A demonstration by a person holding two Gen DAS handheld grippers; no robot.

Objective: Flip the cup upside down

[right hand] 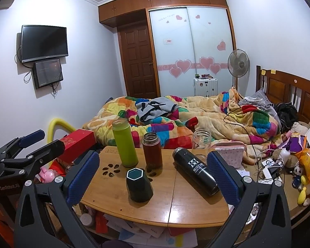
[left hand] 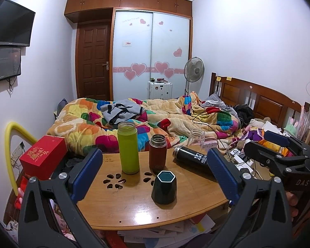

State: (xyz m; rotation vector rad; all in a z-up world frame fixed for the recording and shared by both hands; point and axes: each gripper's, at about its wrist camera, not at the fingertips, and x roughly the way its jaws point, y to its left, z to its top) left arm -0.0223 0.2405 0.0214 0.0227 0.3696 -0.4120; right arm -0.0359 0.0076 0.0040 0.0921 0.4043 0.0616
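A dark green hexagonal cup [left hand: 164, 188] stands on a small wooden table [left hand: 134, 212], narrow end up, wider base on the wood; it also shows in the right wrist view [right hand: 139, 186]. My left gripper [left hand: 155, 171] is open and empty, its blue pads wide apart in front of the cup. My right gripper [right hand: 154, 174] is open and empty too, with the cup left of its middle. The right gripper also shows at the right edge of the left wrist view [left hand: 279, 144], and the left gripper at the left edge of the right wrist view [right hand: 31, 142].
On the table stand a lime green flask [left hand: 128, 147] and a brown-red flask [left hand: 158, 152], both without lids. A black flask [right hand: 196, 170] lies on its side at the right. A clear jar [right hand: 201, 140] stands behind it. A red box [left hand: 44, 157] is at left, a bed [left hand: 155, 119] behind.
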